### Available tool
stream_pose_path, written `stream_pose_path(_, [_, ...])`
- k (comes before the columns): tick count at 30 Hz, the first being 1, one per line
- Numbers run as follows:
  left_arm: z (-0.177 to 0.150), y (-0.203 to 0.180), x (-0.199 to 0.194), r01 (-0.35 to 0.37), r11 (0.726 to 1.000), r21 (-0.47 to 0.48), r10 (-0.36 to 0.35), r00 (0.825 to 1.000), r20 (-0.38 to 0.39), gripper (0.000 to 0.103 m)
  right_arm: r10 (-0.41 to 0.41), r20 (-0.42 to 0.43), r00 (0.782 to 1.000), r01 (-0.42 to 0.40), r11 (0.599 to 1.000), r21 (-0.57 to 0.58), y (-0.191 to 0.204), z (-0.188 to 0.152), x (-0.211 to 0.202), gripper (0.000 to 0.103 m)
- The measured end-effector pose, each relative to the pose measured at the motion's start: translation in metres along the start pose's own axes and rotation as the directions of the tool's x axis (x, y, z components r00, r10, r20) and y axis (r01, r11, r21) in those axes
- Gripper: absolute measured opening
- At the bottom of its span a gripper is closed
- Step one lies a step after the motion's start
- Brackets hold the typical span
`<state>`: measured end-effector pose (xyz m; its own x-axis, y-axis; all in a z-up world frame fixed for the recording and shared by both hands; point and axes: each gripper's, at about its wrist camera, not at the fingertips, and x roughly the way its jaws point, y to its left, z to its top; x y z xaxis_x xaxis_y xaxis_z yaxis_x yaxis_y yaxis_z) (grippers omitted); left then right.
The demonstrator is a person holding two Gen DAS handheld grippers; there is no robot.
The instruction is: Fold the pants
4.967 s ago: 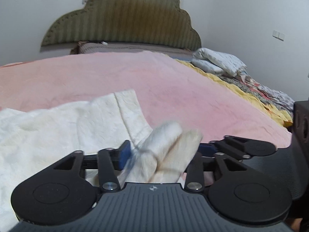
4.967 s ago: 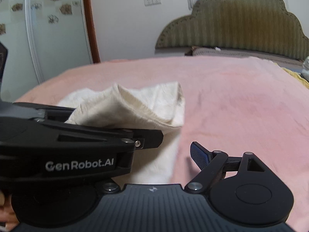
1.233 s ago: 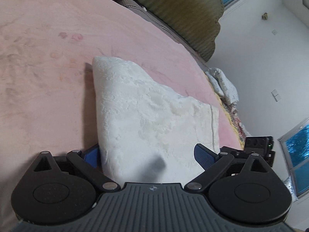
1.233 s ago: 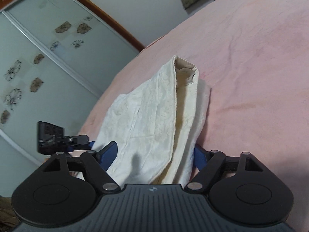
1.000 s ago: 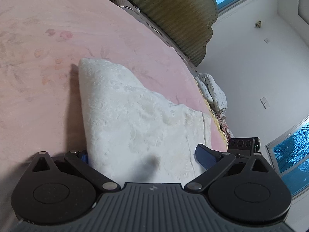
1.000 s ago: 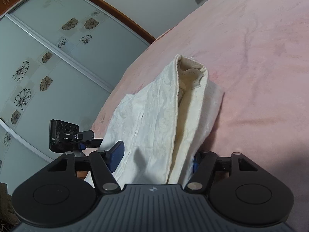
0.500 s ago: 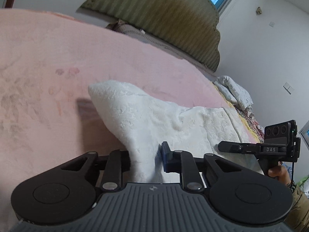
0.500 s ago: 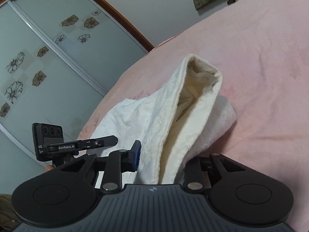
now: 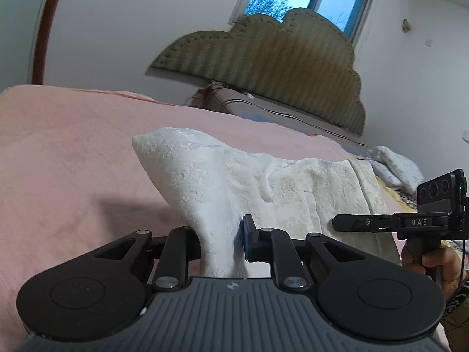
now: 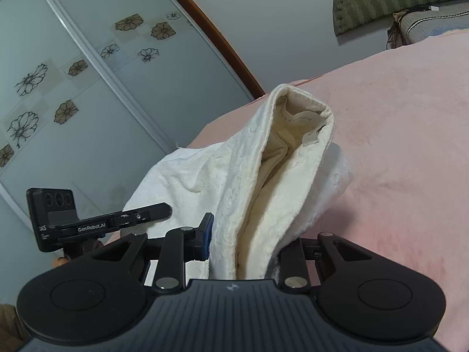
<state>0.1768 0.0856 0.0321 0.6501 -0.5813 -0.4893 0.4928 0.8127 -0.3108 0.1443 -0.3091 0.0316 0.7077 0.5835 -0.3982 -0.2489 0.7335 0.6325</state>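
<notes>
Two grippers (GenRobot.AI, DAS), cream pants (image 10: 263, 182)

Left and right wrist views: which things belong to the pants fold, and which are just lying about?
Belongs to the job:
- cream pants
- left gripper, shut on pants
- right gripper, shut on pants
- pink bedspread beneath

Lying about:
- headboard
- crumpled bedding
- sliding wardrobe doors
</notes>
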Motion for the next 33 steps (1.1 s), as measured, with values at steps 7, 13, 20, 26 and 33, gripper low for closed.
stream_pose_path(7, [0.001, 0.028, 0.036, -0.069, 0.997, -0.02, 0.066, 0.993, -0.095, 0.025, -0.105, -0.065, 0.992, 0.109, 0.993, 0.052, -0.031, 0.005, 0.04, 0.03])
stream_pose_path(13, [0.0, 0.046, 0.04, -0.104, 0.991, -0.09, 0.093, 0.989, -0.112, 0.051, -0.122, -0.051, 0.991, 0.127, 0.986, 0.106, -0.043, -0.008, 0.02, 0.044])
stream_pose_path(20, [-0.009, 0.053, 0.003, -0.206, 0.965, -0.16, 0.196, 0.977, -0.08, 0.066, -0.243, 0.014, 0.97, 0.242, 0.968, 0.057, -0.022, -0.024, -0.032, 0.053])
stream_pose_path(26, [-0.03, 0.036, -0.039, -0.163, 0.959, -0.233, 0.156, 0.987, -0.047, 0.078, -0.294, 0.084, 0.952, 0.293, 0.956, 0.028, 0.016, -0.051, -0.067, 0.065])
stream_pose_path(33, [-0.056, -0.005, -0.057, -0.12, 0.974, -0.194, 0.107, 0.991, -0.076, 0.089, -0.282, 0.1, 0.954, 0.283, 0.959, -0.001, 0.058, -0.088, -0.072, 0.084])
